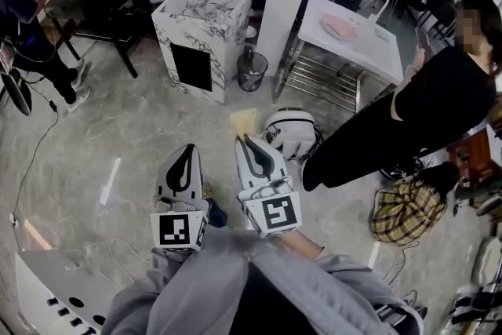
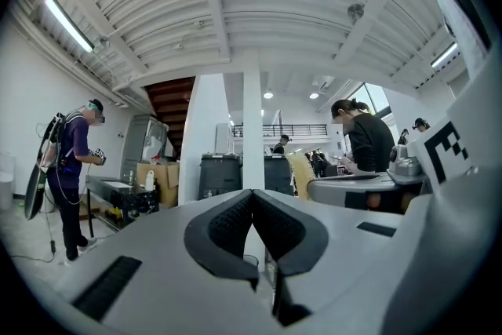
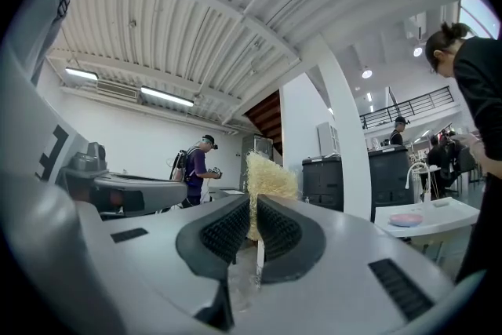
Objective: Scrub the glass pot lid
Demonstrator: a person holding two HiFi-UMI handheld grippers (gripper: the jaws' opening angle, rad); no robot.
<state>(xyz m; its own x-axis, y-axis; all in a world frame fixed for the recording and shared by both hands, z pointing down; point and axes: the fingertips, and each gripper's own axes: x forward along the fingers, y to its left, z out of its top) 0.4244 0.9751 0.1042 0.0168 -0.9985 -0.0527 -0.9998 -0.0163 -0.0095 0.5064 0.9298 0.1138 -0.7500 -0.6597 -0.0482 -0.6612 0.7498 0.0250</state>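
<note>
Both grippers are held close to my body, above a grey floor. My right gripper is shut on a pale yellow fibrous scrub pad, which sticks out beyond the jaw tips. My left gripper is shut, its pads together with nothing between them. No glass pot lid shows in any view. A pink round dish lies on a white sink table with a curved tap, far ahead to the right.
A marble-patterned sink stand stands ahead, a wire bin beside it. A white rounded pack lies on the floor by a person in black. A plaid bag lies at the right. Another person stands far left.
</note>
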